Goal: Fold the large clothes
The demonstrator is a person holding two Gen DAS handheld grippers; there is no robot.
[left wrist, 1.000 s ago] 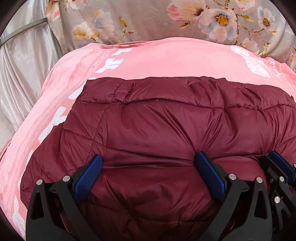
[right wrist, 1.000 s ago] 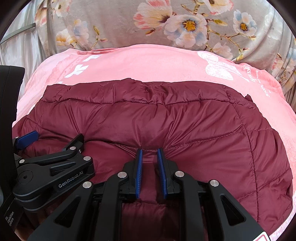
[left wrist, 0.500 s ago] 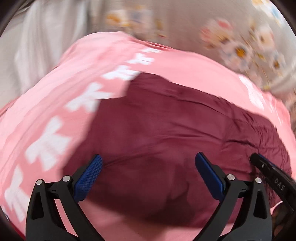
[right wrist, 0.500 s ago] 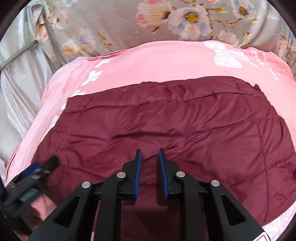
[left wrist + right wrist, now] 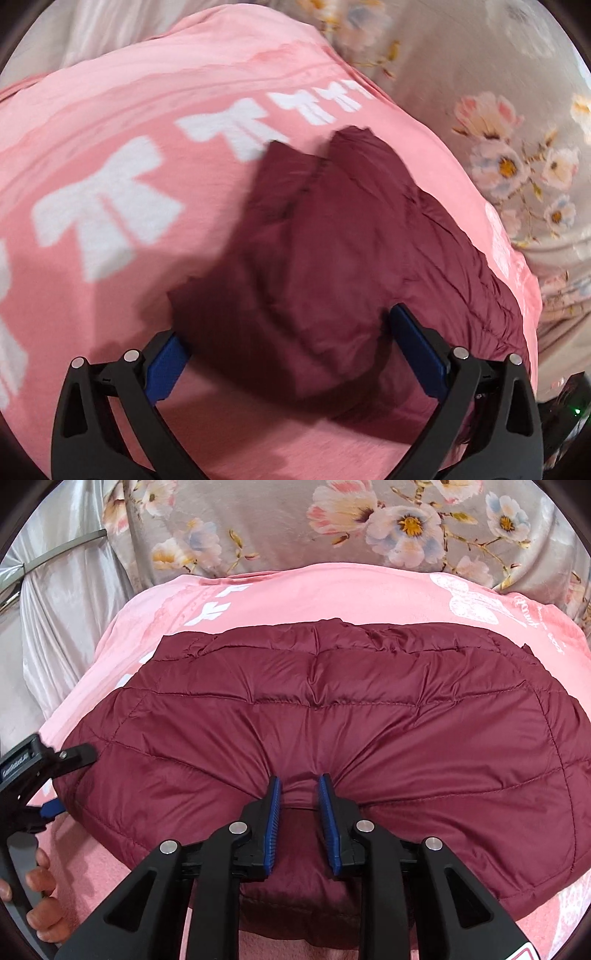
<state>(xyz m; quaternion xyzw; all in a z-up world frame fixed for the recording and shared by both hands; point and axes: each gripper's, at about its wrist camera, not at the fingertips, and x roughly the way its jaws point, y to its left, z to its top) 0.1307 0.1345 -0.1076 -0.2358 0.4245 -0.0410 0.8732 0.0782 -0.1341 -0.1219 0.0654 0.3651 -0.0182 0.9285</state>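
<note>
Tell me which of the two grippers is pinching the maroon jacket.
The right gripper: its narrow jaws pinch a fold of the maroon jacket. The left gripper stands wide open at the jacket's end, gripping nothing.

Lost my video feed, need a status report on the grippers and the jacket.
Left gripper open, jaws just closing slightly at the jacket's side edge. Right gripper pinching a fold of the maroon jacket, jaws just easing. Jacket on pink blanket. Nothing obstructing.

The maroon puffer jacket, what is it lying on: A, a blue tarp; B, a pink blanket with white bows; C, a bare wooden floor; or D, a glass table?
B: the maroon puffer jacket lies spread on the pink blanket, whose white bows show in the left wrist view.
</note>
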